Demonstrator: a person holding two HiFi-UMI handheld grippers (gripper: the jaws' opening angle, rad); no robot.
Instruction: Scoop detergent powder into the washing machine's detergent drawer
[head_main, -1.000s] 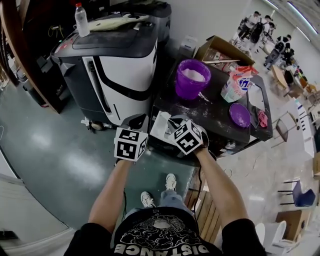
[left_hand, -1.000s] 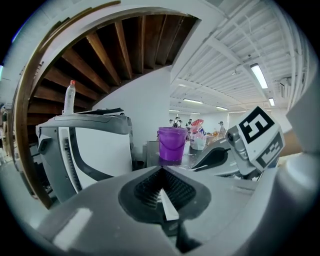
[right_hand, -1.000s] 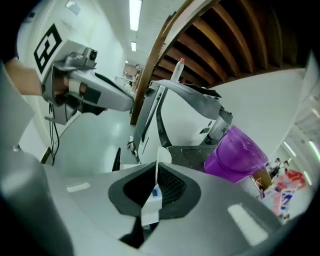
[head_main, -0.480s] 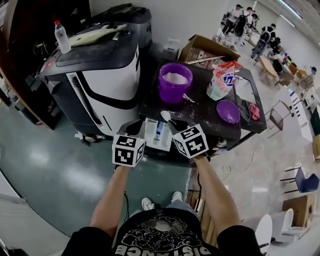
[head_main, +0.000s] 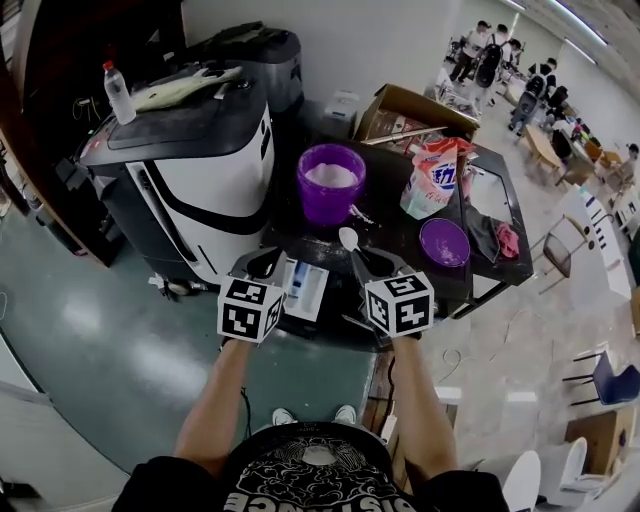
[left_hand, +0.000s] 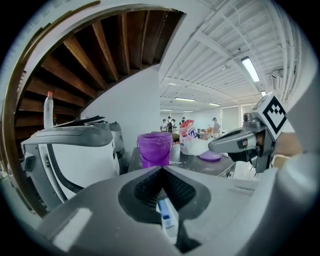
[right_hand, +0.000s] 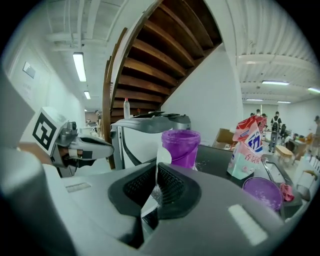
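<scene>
One scoop (right_hand: 163, 154) (white) in right tool (right_hand: 155, 173)

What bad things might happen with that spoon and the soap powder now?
1. The right gripper pinches the scoop only by its thin handle, so the scoop might twist and spill powder on the table.
2. The drawer looks narrow, so powder could miss it.
3. The left gripper, shut and close beside the drawer, might bump it.
</scene>
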